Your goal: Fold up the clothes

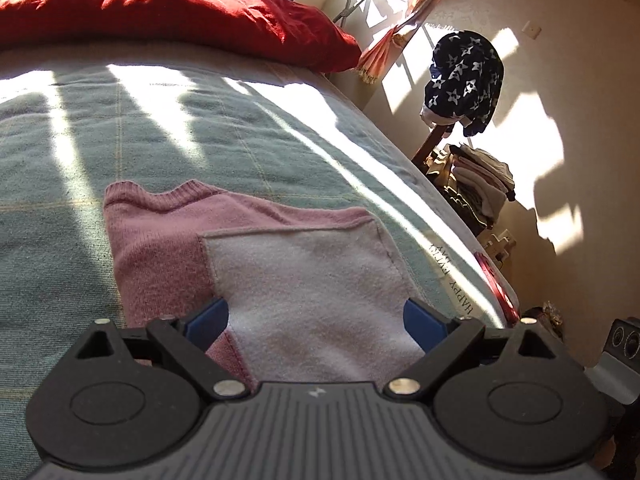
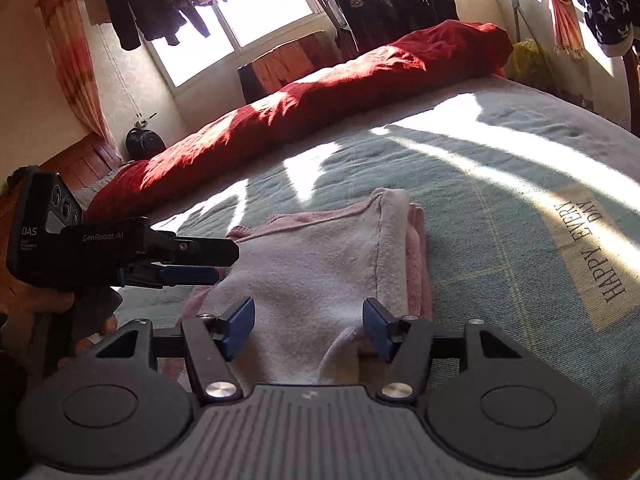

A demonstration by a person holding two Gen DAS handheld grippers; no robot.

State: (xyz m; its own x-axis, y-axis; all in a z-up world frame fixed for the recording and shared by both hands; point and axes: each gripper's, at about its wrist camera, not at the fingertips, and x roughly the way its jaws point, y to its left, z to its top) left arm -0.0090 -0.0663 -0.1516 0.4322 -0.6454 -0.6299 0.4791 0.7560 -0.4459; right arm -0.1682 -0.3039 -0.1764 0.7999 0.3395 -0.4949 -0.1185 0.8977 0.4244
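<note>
Sweater [image 1: 168, 240], one, pink, lies on the bed [image 1: 120, 128] below the red pillow [image 1: 160, 8], a pale inside-out panel folded over it, so a fold looks laid. Your left gripper [image 1: 316, 320] hangs spread wide over the panel, holding nothing. Your right gripper [image 2: 308, 326] is parted too, cloth under it, pads not pressing; likely just let go. Two grippers, one pillow, one stack of folded clothes [image 1: 480, 188] off the bed's right edge.
</note>
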